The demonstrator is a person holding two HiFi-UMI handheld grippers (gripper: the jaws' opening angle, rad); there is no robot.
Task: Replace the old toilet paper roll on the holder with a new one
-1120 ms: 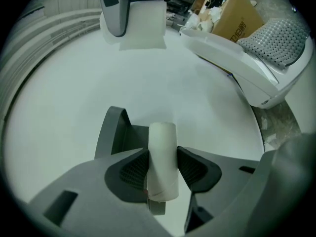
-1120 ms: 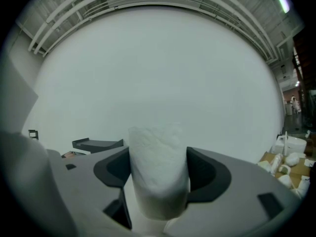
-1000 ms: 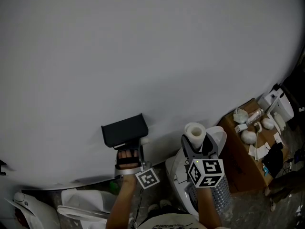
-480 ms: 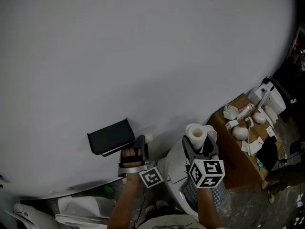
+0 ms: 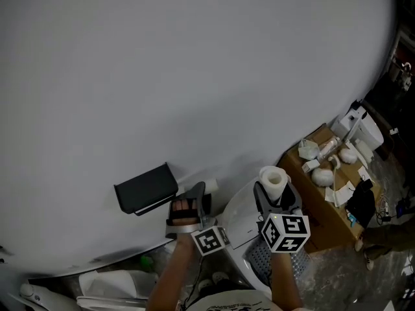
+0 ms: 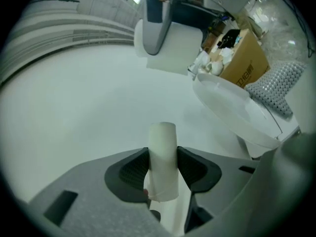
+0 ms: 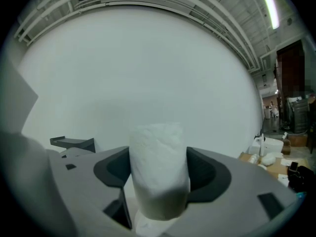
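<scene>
Cardboard box, print illegible, near white roll in right gripper

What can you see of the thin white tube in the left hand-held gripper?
It is a slim, pale, cardboard-looking tube, nearly bare, with a loose edge of paper near its lower end. The left hand-held gripper is shut on it, its dark jaws pressing both sides. The tube's top pokes above the jaws, in front of a plain white wall. Nothing else is seen touching it.
</scene>
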